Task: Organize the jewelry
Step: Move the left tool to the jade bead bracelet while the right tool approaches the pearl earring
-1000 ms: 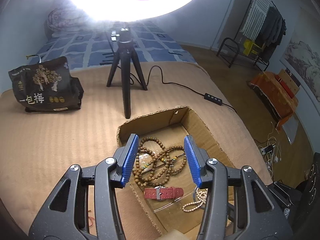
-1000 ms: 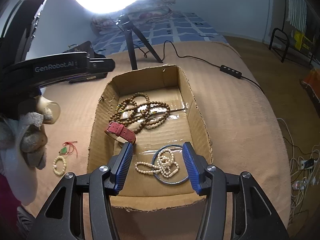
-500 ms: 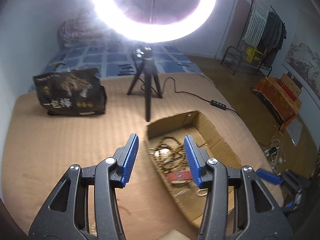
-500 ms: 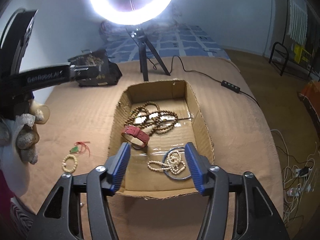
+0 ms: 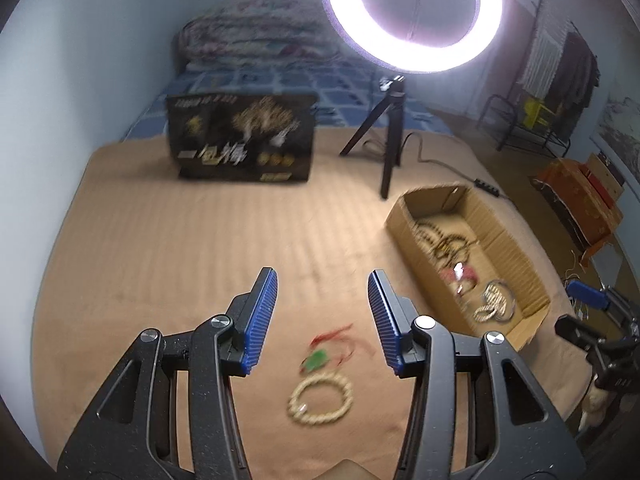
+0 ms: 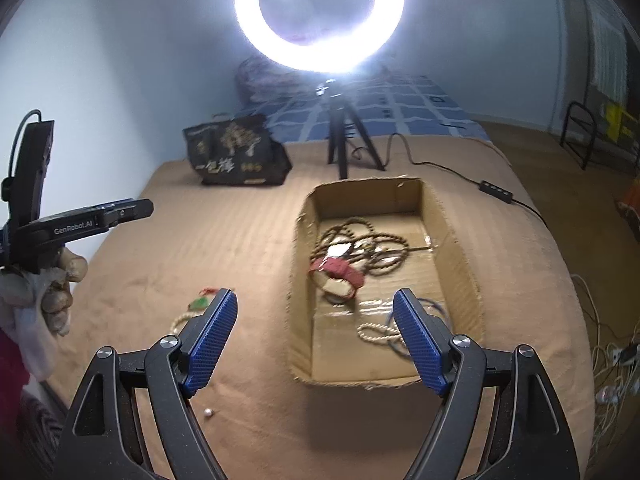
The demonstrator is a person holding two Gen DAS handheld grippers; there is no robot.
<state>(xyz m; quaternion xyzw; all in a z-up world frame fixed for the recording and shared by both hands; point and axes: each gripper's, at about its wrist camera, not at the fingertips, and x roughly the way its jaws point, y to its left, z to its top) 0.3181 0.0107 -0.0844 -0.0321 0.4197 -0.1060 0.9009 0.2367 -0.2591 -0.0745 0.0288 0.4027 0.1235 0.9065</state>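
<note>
"GenRobot.AI" reads on the left gripper (image 5: 322,316), jaws spread, empty, above a cream bead bracelet (image 5: 320,399) near the blanket's (image 5: 160,248) front edge. The right gripper (image 6: 316,340), wide open, empty, overhangs the cardboard box (image 6: 456,248) of jewelry.

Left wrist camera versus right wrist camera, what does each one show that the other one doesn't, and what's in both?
Only the left wrist view shows the whole cream bead bracelet lying just ahead of the open left gripper.

Only the right wrist view shows a small loose bead on the tan blanket, and the gloved hand holding the left tool.

Both show the cardboard box, the green pendant, the black bag and the ring light.
</note>
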